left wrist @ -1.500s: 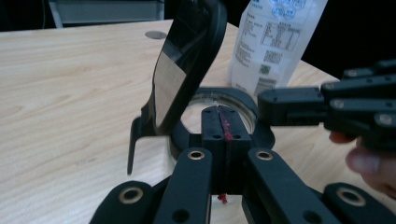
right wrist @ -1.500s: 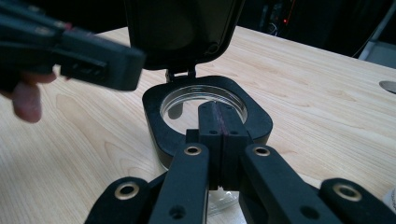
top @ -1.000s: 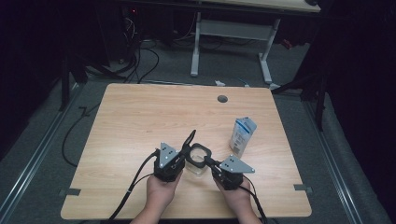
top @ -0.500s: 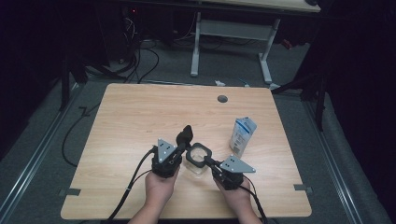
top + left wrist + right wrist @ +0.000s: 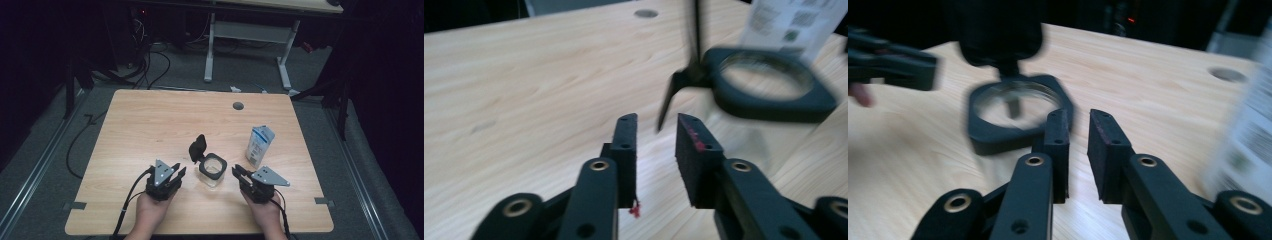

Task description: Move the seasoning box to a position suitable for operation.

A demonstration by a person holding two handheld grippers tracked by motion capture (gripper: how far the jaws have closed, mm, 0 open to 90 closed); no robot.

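Both my tools have let go since the earlier frames: left tool (image 5: 176,172) and right tool (image 5: 239,173) pulled back toward 6 o'clock, jaws just opened partway w/ nothing between them. The clear container (image 5: 212,170) stands alone near the worktop's (image 5: 150,125) front centre, upright, long axis vertical, mouth up. Its flip lid (image 5: 197,146) is raised, leaning toward 10 o'clock; carton (image 5: 259,145) at 2 o'clock from it.

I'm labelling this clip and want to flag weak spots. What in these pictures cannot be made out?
- Carton: print too small in the high view, motion-blurred and cut by the edge in both gripper views.
- Clear container: contents unreadable; the body is see-through and blurred, only its black rim is plain.
- Open lid: cut by the top edge in the right gripper view.
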